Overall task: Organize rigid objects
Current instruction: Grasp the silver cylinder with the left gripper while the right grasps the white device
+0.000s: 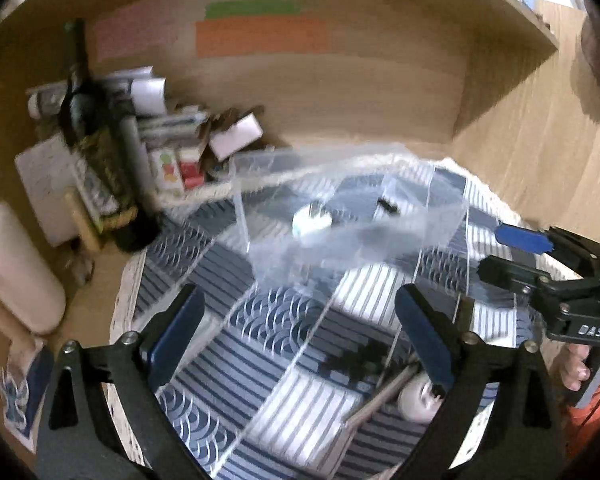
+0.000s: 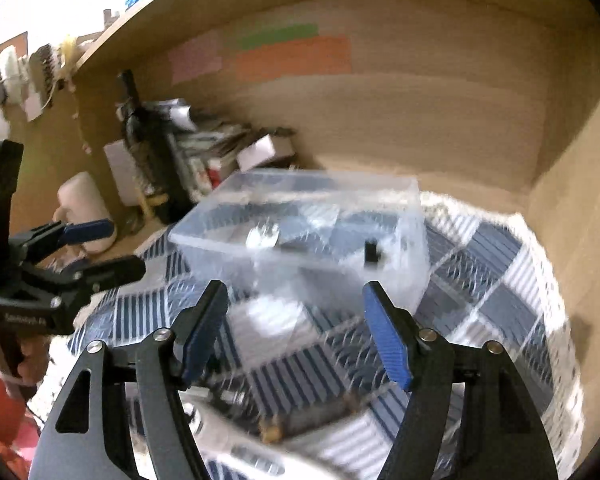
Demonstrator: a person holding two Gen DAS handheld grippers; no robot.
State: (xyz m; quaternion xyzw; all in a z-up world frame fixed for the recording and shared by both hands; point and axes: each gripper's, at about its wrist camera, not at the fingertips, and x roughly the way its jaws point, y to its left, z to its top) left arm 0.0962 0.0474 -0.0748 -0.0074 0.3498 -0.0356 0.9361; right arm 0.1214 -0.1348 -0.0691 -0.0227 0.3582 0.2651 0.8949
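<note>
A clear plastic box (image 1: 428, 208) (image 2: 404, 200) stands on a blue and white patterned cloth (image 1: 260, 360) (image 2: 500, 280). Inside it lie a white round object (image 1: 311, 220) (image 2: 263, 236) and a small black object (image 1: 387, 204) (image 2: 373, 255). My left gripper (image 1: 300, 336) is open and empty, above the cloth in front of the box; it also shows in the right wrist view (image 2: 104, 248). My right gripper (image 2: 296, 332) is open and empty, just in front of the box; it also shows in the left wrist view (image 1: 508, 252). Below the left gripper lie a black object (image 1: 356, 360), a metal rod (image 1: 380, 396) and a white wheel-like piece (image 1: 418, 398).
A dark bottle (image 1: 100, 140) (image 2: 148, 140) stands at the back left among stacked papers and small boxes (image 1: 236, 132). A cream jug (image 1: 16, 272) (image 2: 80, 204) stands at the left. Wooden walls (image 1: 340, 92) close the back and right. Both views are blurred.
</note>
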